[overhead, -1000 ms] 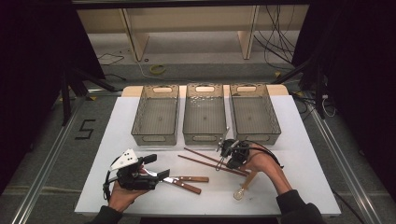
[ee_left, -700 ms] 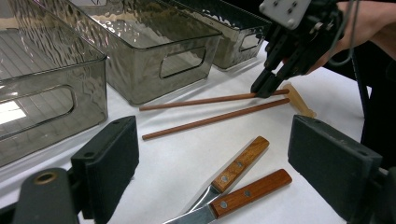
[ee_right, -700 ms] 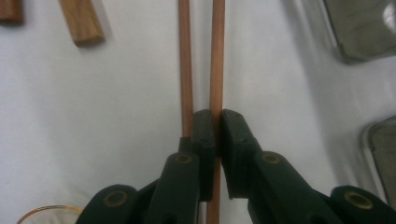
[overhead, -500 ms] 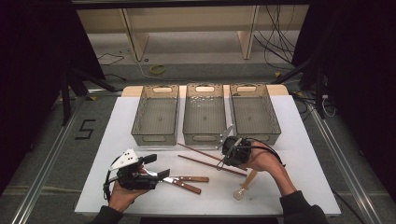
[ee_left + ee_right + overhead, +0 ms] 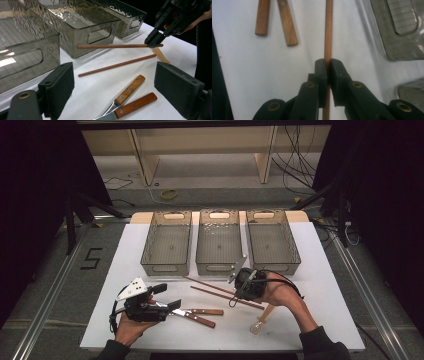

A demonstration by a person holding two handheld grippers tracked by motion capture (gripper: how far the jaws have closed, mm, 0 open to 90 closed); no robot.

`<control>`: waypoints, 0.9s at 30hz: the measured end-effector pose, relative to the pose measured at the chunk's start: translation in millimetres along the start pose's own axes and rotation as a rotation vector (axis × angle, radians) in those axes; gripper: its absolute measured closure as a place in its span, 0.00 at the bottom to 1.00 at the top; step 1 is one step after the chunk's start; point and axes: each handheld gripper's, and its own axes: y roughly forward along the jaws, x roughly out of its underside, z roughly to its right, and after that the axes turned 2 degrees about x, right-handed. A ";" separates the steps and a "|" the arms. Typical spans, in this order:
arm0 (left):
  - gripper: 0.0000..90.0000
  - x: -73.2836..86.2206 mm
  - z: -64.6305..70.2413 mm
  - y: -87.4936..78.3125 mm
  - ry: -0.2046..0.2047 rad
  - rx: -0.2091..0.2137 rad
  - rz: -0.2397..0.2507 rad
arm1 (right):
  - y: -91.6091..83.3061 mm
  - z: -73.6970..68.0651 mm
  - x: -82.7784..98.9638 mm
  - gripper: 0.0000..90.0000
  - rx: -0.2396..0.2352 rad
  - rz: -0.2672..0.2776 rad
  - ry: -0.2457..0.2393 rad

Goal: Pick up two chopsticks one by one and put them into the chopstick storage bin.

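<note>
Chopstick (image 5: 112, 46) is seen lifted off the table (image 5: 330, 285) in the left gripper view. It is clamped by the fully closed right gripper (image 5: 328, 65); the left gripper (image 5: 165, 297) is held wide open, holding nothing.

I am holding one slim, reddish-brown wooden chopstick (image 5: 112, 46) level above the white table, pinched near its one end, while its twin (image 5: 117, 65) is lying flat just beside it, in front of the grey bins.
</note>
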 end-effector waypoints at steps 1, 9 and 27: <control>0.17 -2.7 0.5 -0.2 0.007 0.004 -0.005 | -0.1 -1.2 -0.9 0.94 -0.001 -0.003 -0.018; 0.17 -21.0 7.7 7.3 0.073 0.033 -0.098 | -1.0 -15.0 -9.1 0.94 -0.018 -0.023 -0.078; 0.22 -49.4 33.7 51.9 0.282 0.120 -0.417 | -7.7 -33.2 -15.4 0.94 -0.030 -0.040 -0.176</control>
